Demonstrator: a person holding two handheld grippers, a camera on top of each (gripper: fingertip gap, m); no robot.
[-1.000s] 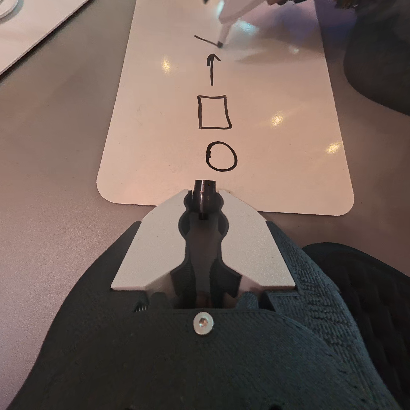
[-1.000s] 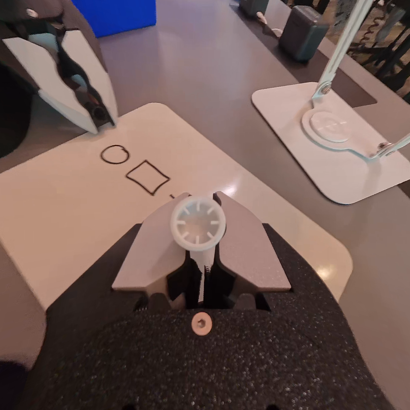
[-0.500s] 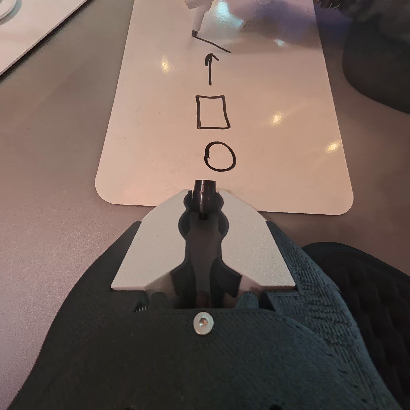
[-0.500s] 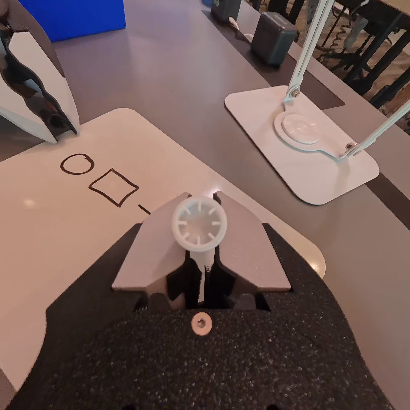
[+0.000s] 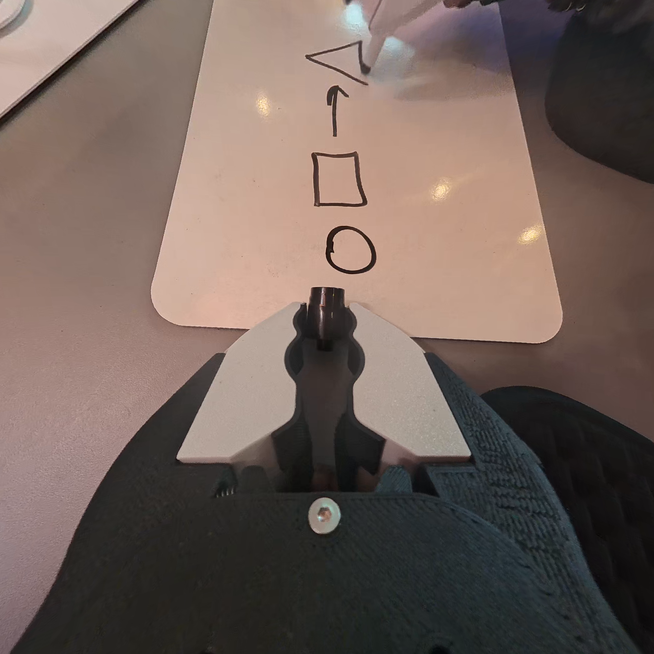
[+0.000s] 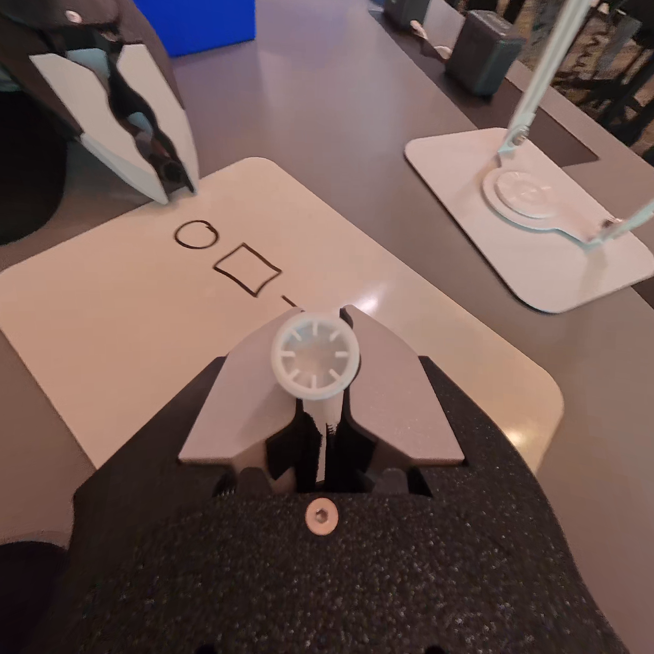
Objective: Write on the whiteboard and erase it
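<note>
A white whiteboard [image 5: 247, 198] lies flat on the grey table; it also shows in the right wrist view [image 6: 106, 318]. It bears a black circle [image 5: 350, 254], a square [image 5: 338, 178], an arrow [image 5: 334, 109] and a triangle [image 5: 339, 62]. My right gripper [image 6: 320, 313] is shut on a white marker [image 6: 315, 357]; the marker's tip [image 5: 366, 67] touches the board at the triangle's right side. My left gripper [image 5: 326, 304] is shut on a small black marker cap [image 5: 325, 315] at the board's near edge. It also shows in the right wrist view [image 6: 173, 184].
A white lamp base [image 6: 531, 219] with a slanted arm stands to the right of the board. A dark box [image 6: 477, 53] and a blue box [image 6: 198, 24] sit farther back. Another white plate [image 5: 53, 42] lies at the upper left.
The marker drew the triangle's upper and right sides, moving from the left corner to the right. The right wrist view swung sideways. My left gripper has stayed still.
</note>
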